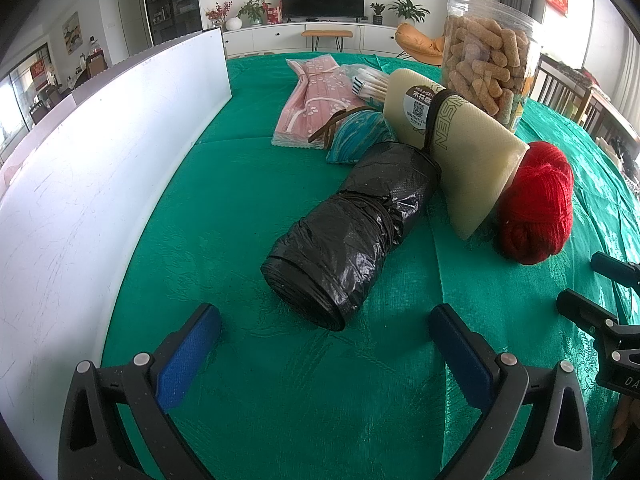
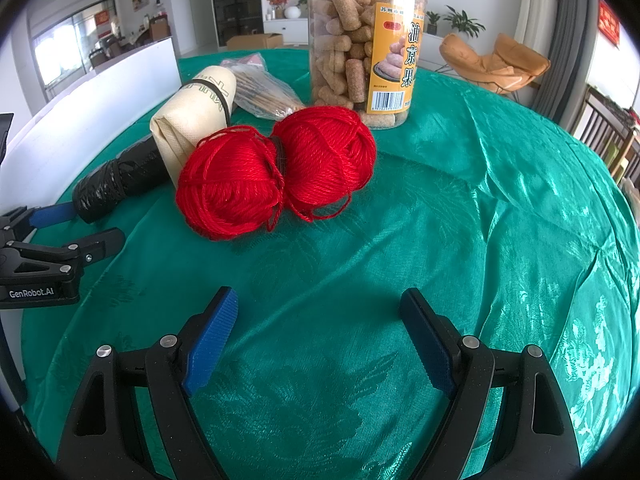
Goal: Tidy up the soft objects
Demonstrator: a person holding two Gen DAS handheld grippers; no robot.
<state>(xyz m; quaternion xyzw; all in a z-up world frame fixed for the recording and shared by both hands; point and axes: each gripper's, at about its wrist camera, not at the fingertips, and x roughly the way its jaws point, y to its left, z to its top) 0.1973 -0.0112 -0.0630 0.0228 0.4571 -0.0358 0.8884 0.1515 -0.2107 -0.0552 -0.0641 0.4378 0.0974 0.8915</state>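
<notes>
A black roll of plastic bags (image 1: 352, 236) lies just beyond my left gripper (image 1: 324, 330), which stands open over the green cloth with nothing between its pads. Behind the roll leans a cream folded cloth with a black band (image 1: 452, 148), and a red yarn skein (image 1: 536, 204) sits to its right. Farther back lie a teal yarn ball (image 1: 360, 136) and a pink packet (image 1: 316, 96). In the right wrist view the red yarn skein (image 2: 276, 168) is ahead of my right gripper (image 2: 320, 320), open and empty. The left gripper (image 2: 80, 228) shows at that view's left edge, near the black roll (image 2: 120, 178).
A tall clear jar of brown snack sticks (image 2: 360, 44) stands behind the yarn, beside a clear bag of thin sticks (image 2: 264, 92). A white board (image 1: 92, 184) walls the table's left side. The green tablecloth (image 2: 480, 216) stretches to the right, with chairs beyond the edge.
</notes>
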